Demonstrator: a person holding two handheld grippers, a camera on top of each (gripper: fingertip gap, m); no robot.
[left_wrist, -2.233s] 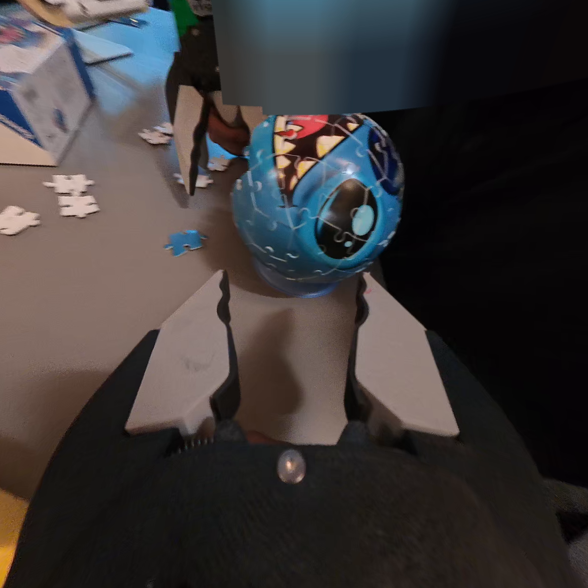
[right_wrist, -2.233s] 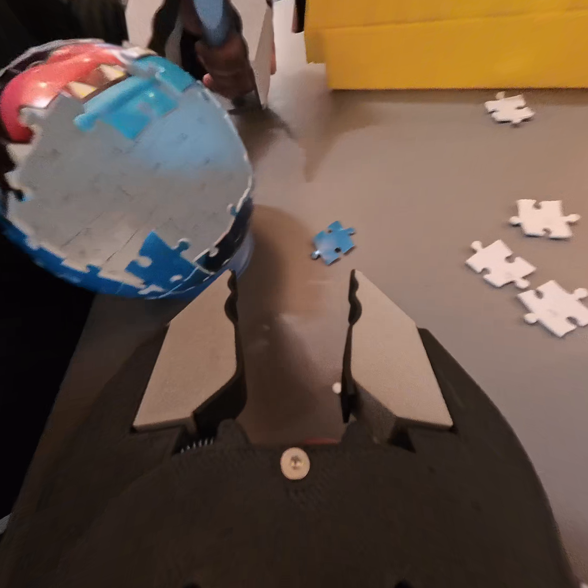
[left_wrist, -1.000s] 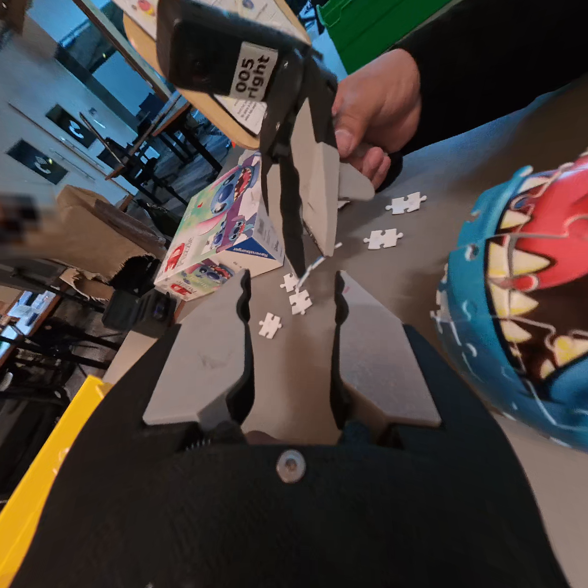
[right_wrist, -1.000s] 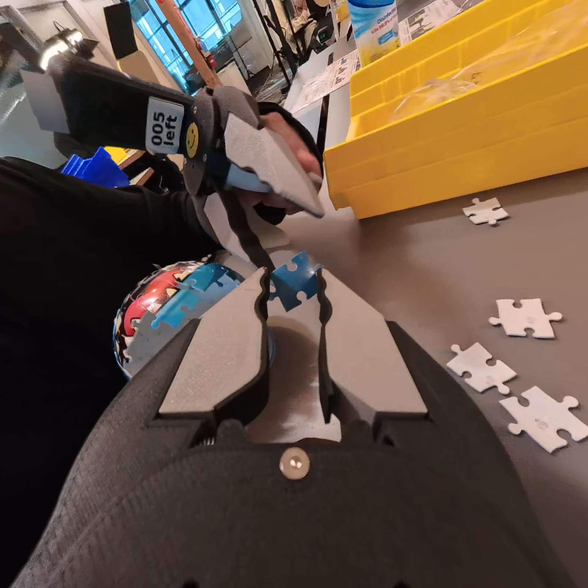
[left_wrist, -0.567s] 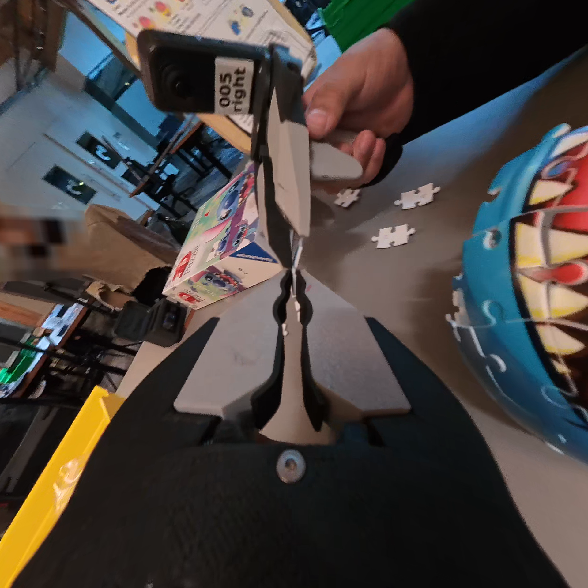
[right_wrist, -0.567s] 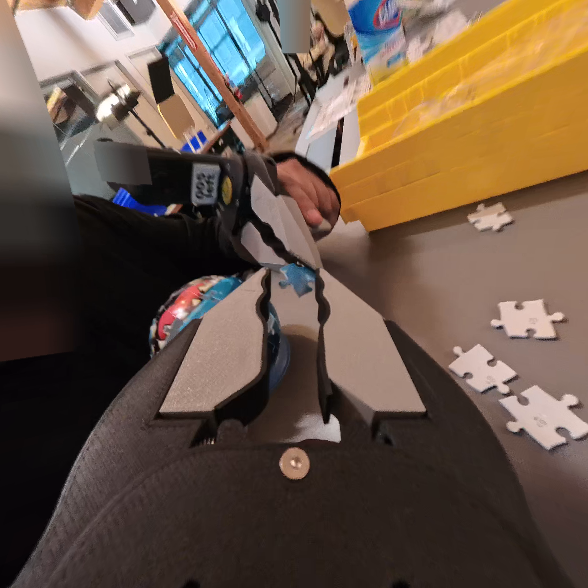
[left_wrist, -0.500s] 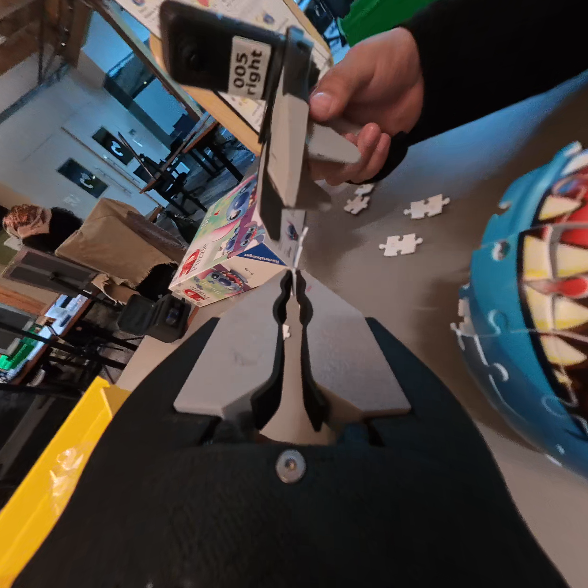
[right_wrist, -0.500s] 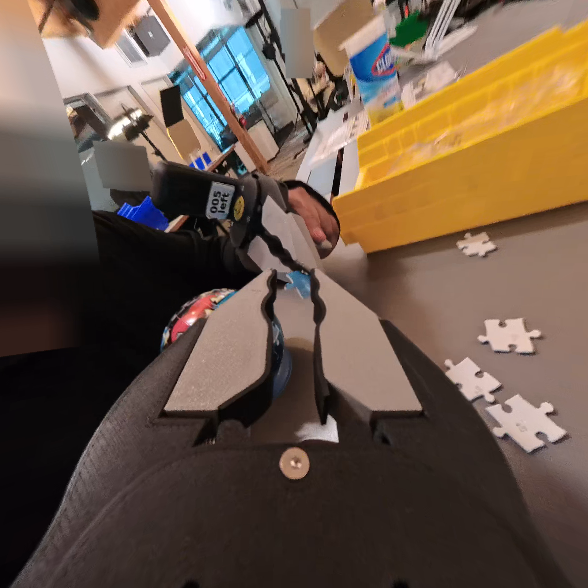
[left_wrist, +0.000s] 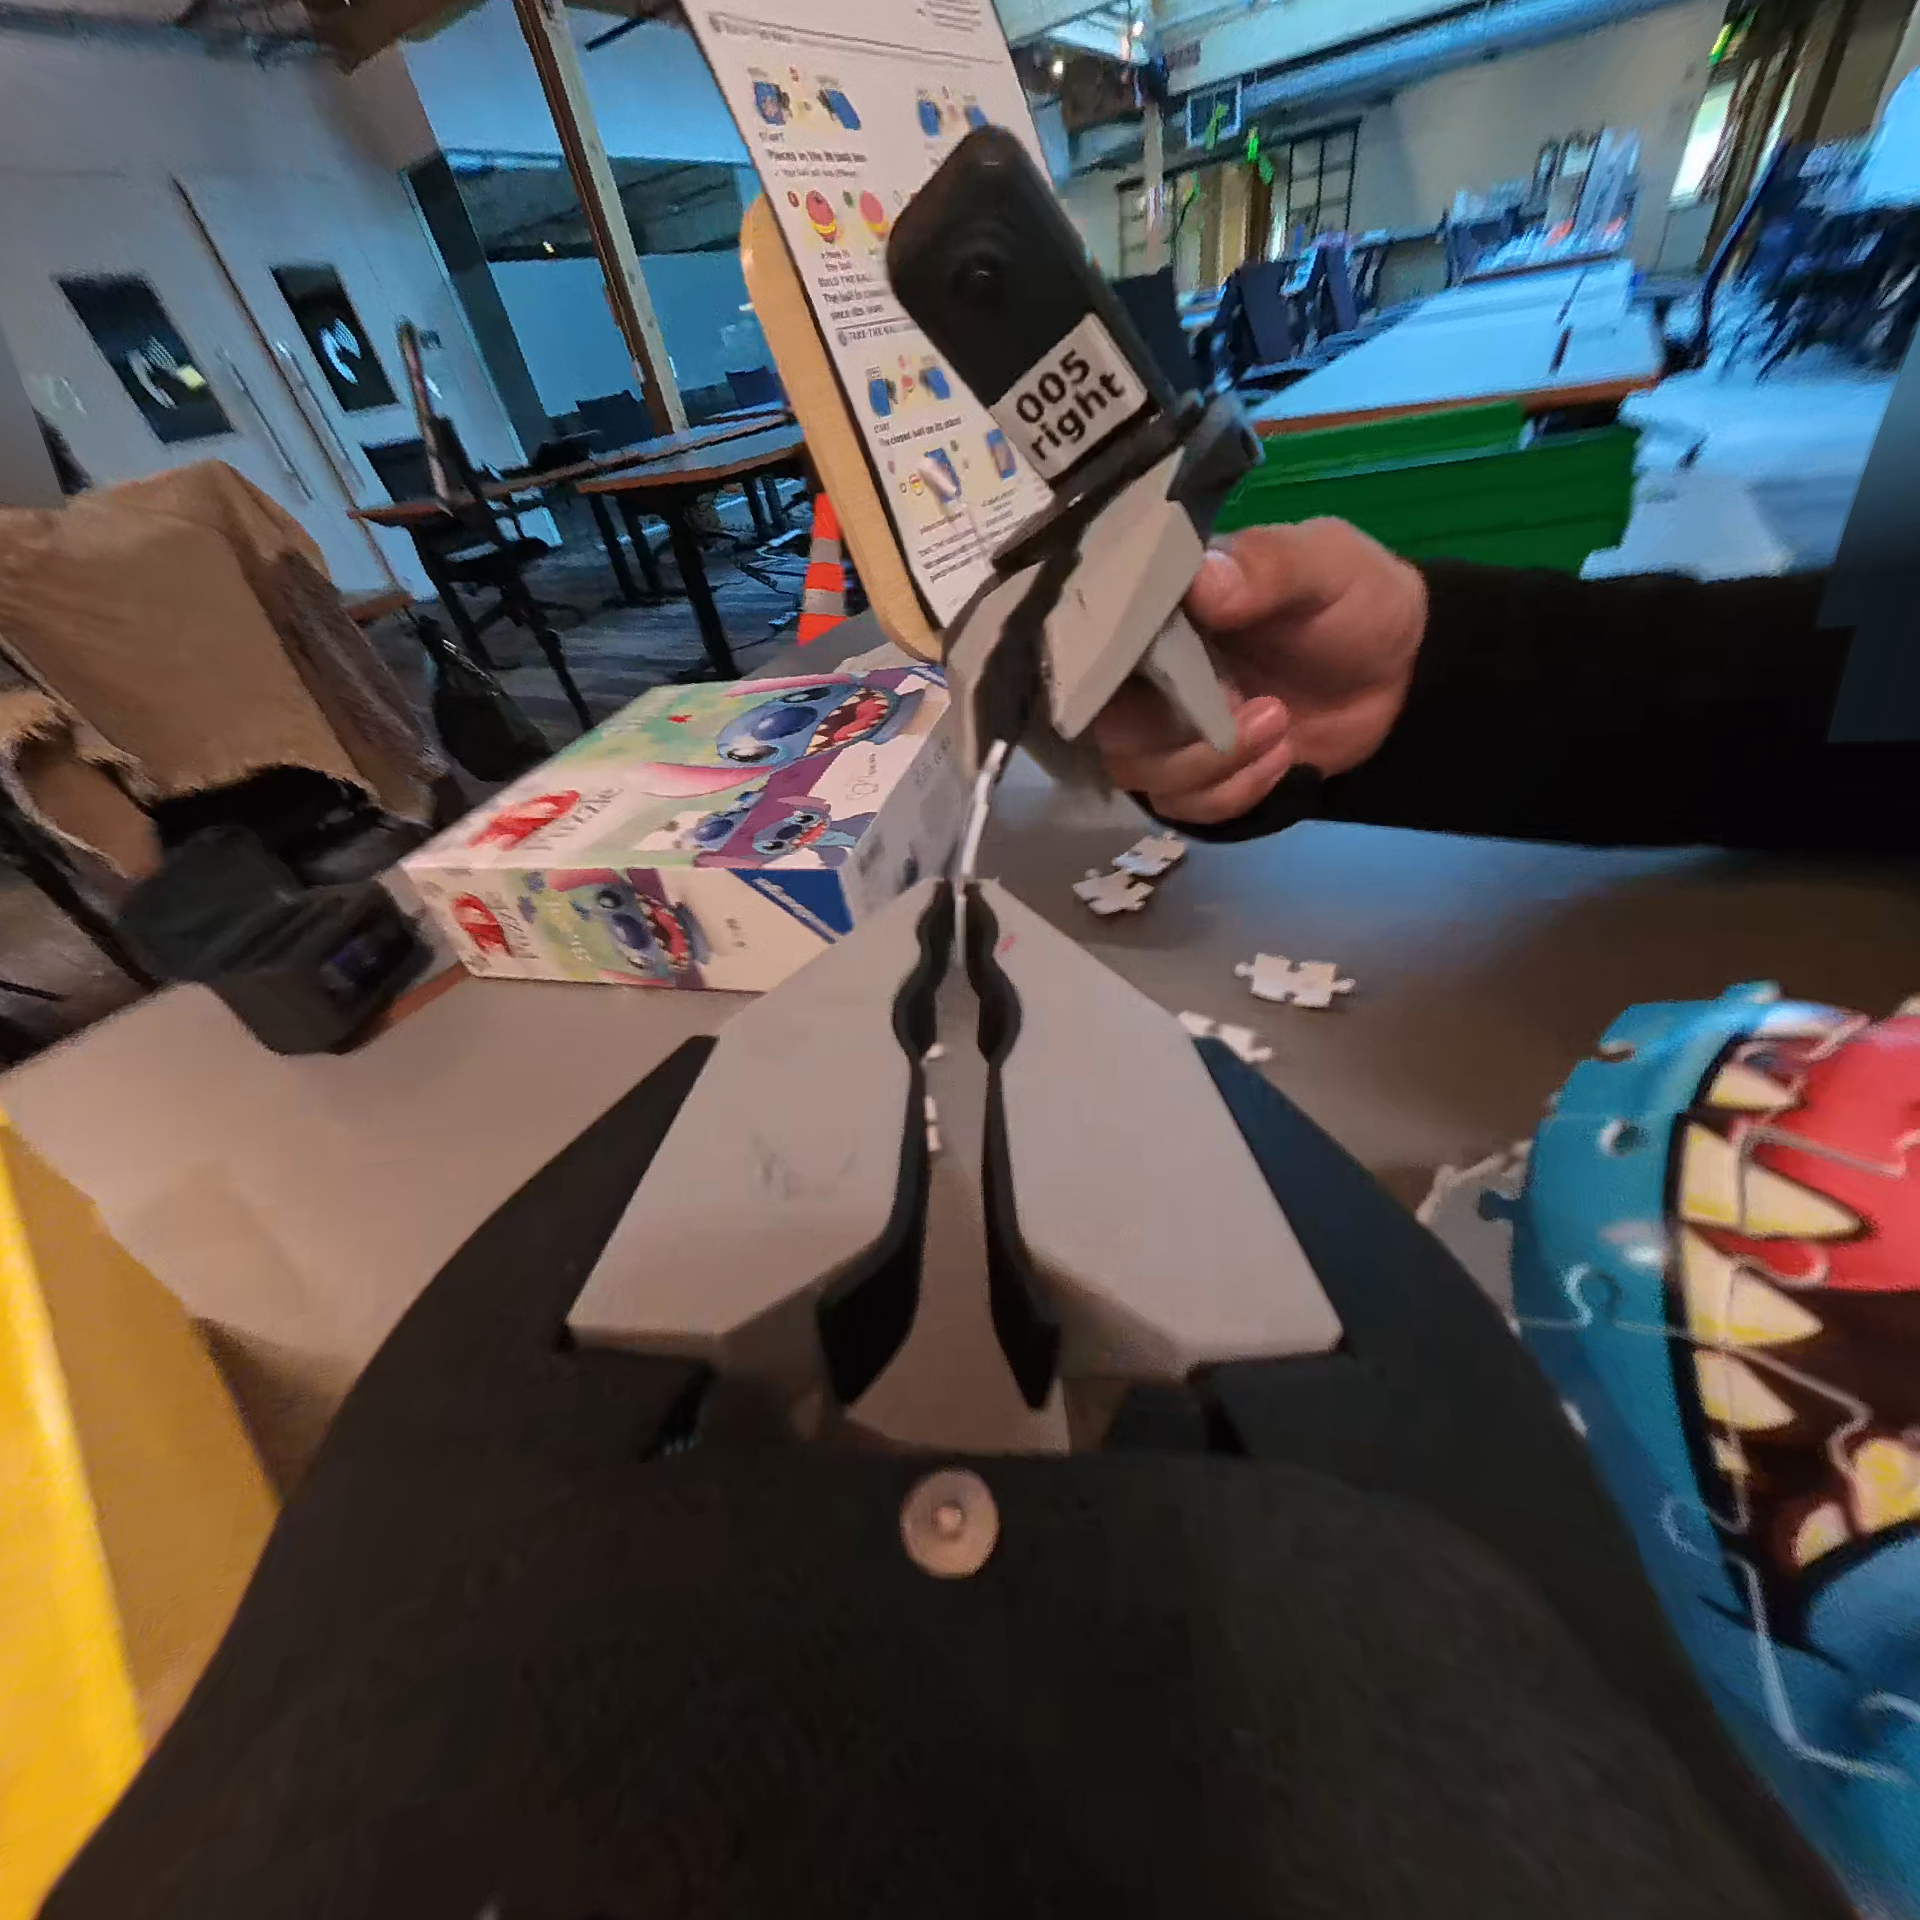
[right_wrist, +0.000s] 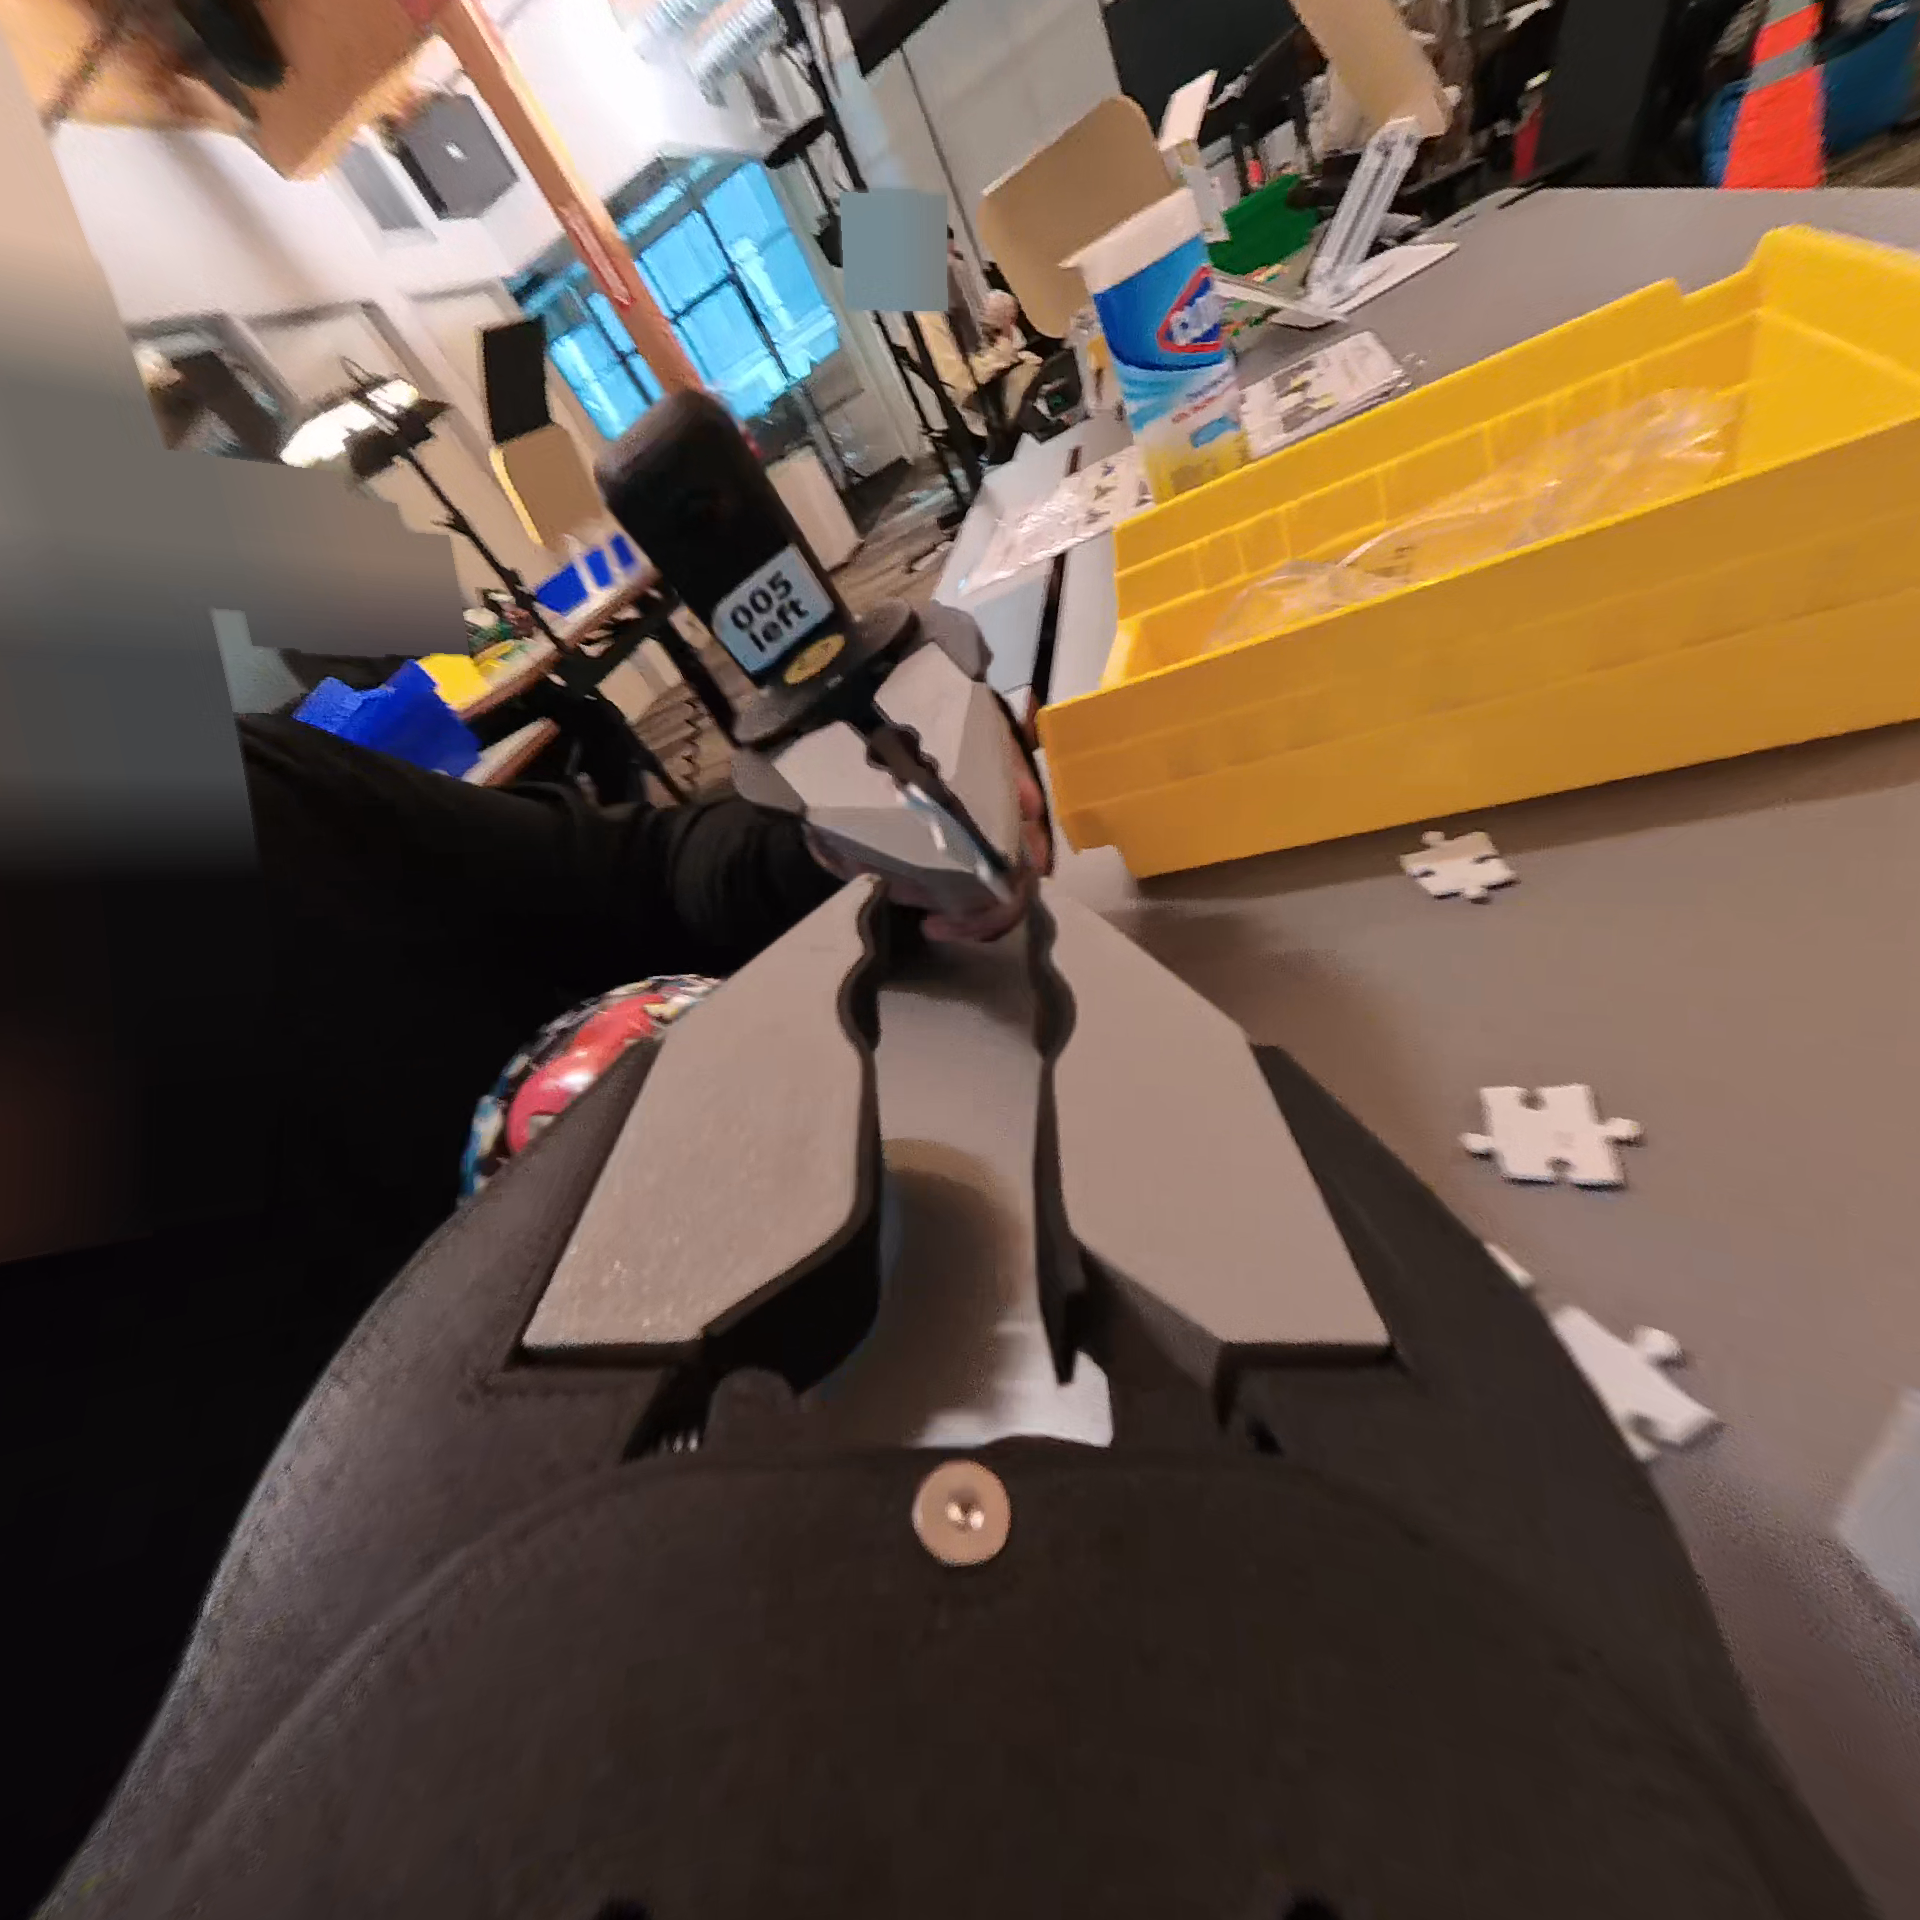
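Observation:
My left gripper (left_wrist: 961, 896) is shut on a thin blue puzzle piece (left_wrist: 977, 821), seen edge-on and sticking up from its tips. My right gripper (right_wrist: 956, 914) is open and empty, its tips just in front of the left gripper's tips. In the right wrist view the piece (right_wrist: 940, 826) shows between the left gripper's fingers. In the left wrist view the right gripper (left_wrist: 997, 707), held by a hand, hangs just above the piece. The blue puzzle ball (left_wrist: 1714, 1403) with a toothed red mouth stands on the grey table to the left gripper's right. In the right wrist view the ball (right_wrist: 566, 1081) is mostly hidden.
A yellow bin (right_wrist: 1455, 665) stands at the back of the table, with a wipes canister (right_wrist: 1164, 343) behind it. White loose puzzle pieces (right_wrist: 1553, 1132) lie scattered. A puzzle box (left_wrist: 675, 862), a black device (left_wrist: 312, 956) and an instruction sheet on a board (left_wrist: 862, 312) stand beyond the left gripper. Only a small space, under 4 cm, lies between the two pairs of fingers. From either gripper's tips it is about 35 cm to the black device (left_wrist: 312, 956).
The right gripper has let go of the blue piece and opened wider. The left gripper stays shut on the piece. Both views have tilted more level.

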